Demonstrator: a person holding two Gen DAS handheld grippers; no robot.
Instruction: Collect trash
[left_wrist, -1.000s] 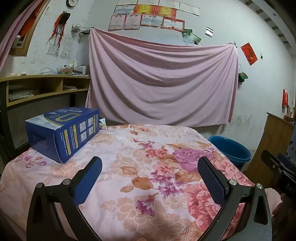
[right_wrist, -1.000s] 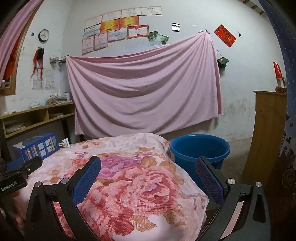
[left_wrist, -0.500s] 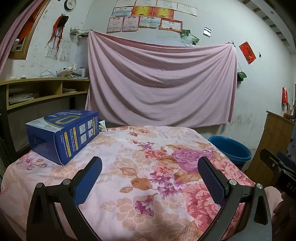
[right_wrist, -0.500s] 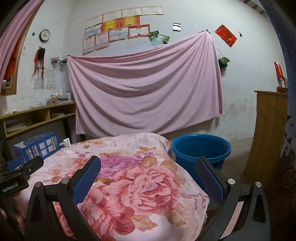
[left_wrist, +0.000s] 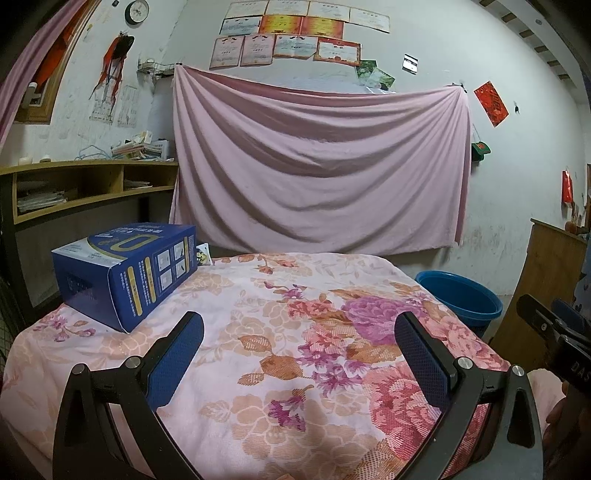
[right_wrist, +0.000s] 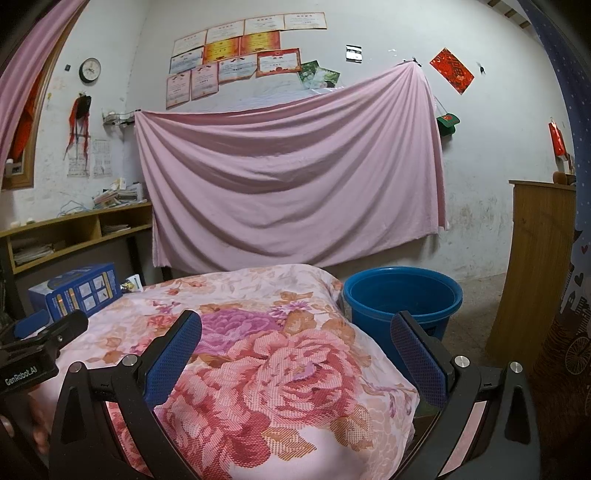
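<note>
A blue cardboard box (left_wrist: 125, 277) lies on the floral cloth (left_wrist: 295, 332) at the left; in the right wrist view the box (right_wrist: 79, 290) shows far left. A small white packet (left_wrist: 203, 254) sits just behind it, and the packet (right_wrist: 133, 284) also shows in the right wrist view. A blue bucket (right_wrist: 402, 299) stands on the floor right of the covered table, seen lower right as the bucket (left_wrist: 461, 299) in the left wrist view. My left gripper (left_wrist: 299, 343) hangs open over the cloth, right of the box. My right gripper (right_wrist: 295, 343) is open above the cloth's right edge, empty.
A pink sheet (left_wrist: 317, 166) hangs on the back wall. A wooden shelf unit (left_wrist: 81, 188) with papers runs along the left. A wooden cabinet (right_wrist: 535, 266) stands at the right, beyond the bucket. The other gripper's body (left_wrist: 554, 339) shows at the right edge.
Both views have tilted slightly upward, showing more wall. The box, packet and bucket have not moved, and both grippers stay open.
</note>
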